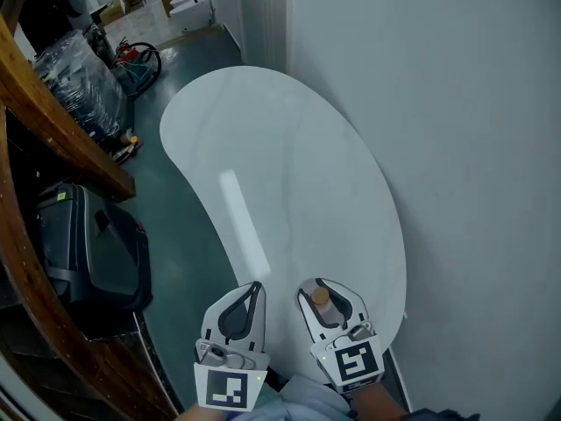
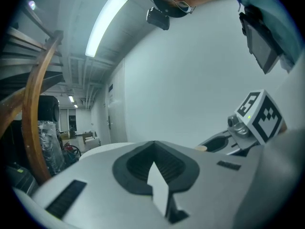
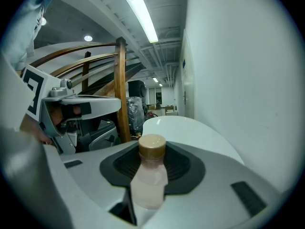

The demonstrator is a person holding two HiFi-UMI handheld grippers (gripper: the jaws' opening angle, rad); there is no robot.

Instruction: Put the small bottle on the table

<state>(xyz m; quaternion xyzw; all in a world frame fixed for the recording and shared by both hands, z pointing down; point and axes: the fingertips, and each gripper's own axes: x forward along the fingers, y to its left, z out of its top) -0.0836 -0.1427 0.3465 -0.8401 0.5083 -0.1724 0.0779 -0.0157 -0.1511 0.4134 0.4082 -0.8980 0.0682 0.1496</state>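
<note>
**Small bottle gripped at the table's near end**

The right gripper (image 1: 319, 284) is clamped on the small bottle (image 3: 150, 175), tan cap up, over the white table (image 1: 280, 165) at its 6 o'clock end. At the right gripper's 9 o'clock, the left gripper (image 1: 254, 286) is closed and empty.

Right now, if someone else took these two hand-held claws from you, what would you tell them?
Left gripper: shut, empty, beside the right one.
Right gripper: shut on the small bottle, brown cap up, over the near end of the white table.
Done: the bottle is gripped and over the table.
Left: lower it onto the tabletop, open the jaws, draw back. I cannot tell whether its base touches yet.
</note>
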